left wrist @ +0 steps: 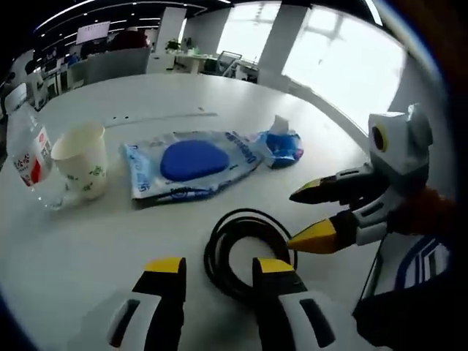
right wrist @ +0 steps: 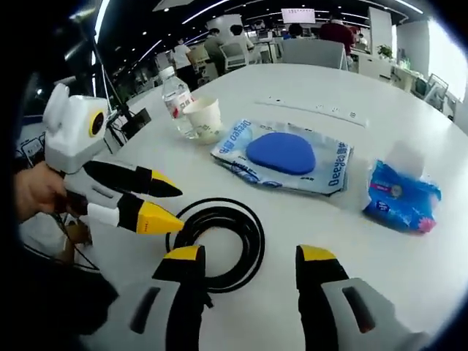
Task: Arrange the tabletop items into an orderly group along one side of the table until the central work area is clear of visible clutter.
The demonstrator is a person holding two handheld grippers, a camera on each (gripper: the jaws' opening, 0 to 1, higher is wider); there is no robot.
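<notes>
Left gripper (left wrist: pixel 219 269) and right gripper (right wrist: pixel 252 257) agape, empty, over coiled glossy black cable (left wrist: pixel 241 252).

A coiled black cable (left wrist: pixel 245 252) (right wrist: pixel 219 241) lies flat on the white table, just ahead of both tongs' yellow tips. Beyond it lies a flat, clear plastic packet with a blue oval pad inside (left wrist: pixel 191 162) (right wrist: pixel 284 154). Beside the packet sits a small blue tissue pack (left wrist: pixel 280 145) (right wrist: pixel 401 193) with white tissue poking out. Farther off, a white paper cup (left wrist: pixel 80 159) (right wrist: pixel 205 118) stands upright against a clear water bottle (left wrist: pixel 29 159) (right wrist: pixel 175 100) with a red label.
</notes>
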